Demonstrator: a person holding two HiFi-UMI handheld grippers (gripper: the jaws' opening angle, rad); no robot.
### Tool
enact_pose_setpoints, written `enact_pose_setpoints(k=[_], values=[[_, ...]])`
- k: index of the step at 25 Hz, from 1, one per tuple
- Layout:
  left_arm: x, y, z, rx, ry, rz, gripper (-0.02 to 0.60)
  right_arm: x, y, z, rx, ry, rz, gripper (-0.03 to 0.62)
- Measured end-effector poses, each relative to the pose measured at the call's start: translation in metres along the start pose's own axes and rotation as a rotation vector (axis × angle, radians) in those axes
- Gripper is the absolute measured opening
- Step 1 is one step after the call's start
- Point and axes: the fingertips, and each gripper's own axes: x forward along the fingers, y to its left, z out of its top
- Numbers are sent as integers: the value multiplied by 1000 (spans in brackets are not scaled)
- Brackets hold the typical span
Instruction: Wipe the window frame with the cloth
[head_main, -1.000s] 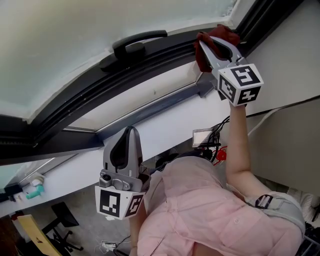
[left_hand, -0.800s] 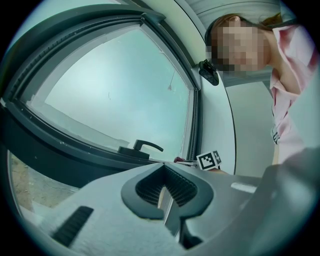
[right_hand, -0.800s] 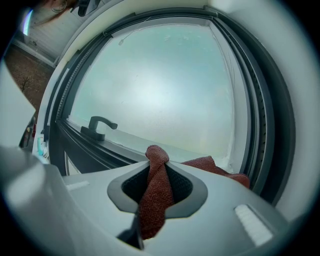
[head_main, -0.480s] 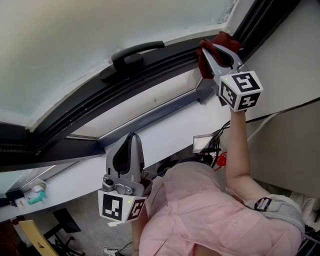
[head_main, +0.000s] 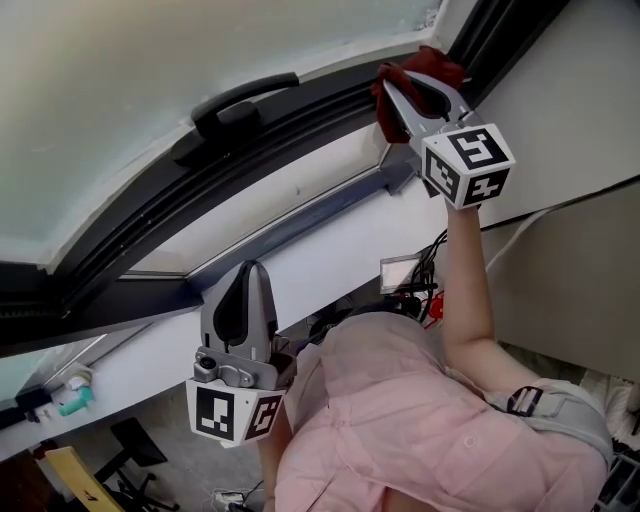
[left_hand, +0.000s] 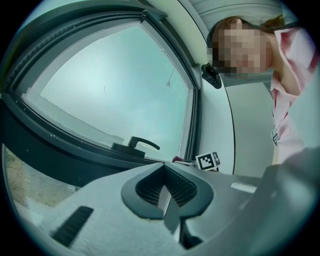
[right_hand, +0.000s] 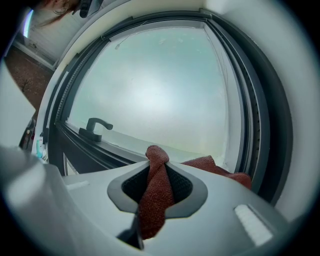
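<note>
While clamping a dark red woven cloth (right_hand: 154, 200) tight in the right hand-held gripper (right_hand: 159, 170), holds that arm raised, with the bunched fabric touching the dark grey window frame (head_main: 300, 118) right at the jaw tips, in the corner where two frame bars meet. Shows a twisted strand of the cloth running through the jaw opening, and more of it spilling out to the right just beyond the tips. Has a black lever-shaped window handle (head_main: 235, 105) well to the left of that hand-held gripper, mounted on the same frame, with pale frosted glass (head_main: 150, 50) ahead of the jaws. Holds the left hand-held gripper (head_main: 248, 278) low, well apart from the right one and clear of the frame, jaws pressed together with nothing between them. Wears a pink shirt (head_main: 400, 420), seen below both hand-held grippers.
</note>
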Motion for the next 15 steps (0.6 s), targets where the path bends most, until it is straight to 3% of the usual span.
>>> enact_pose_setpoints(k=[15], values=[[-2, -25, -15, -4, -2, 38, -5, -2, -20, -3, -41, 17, 27, 71]])
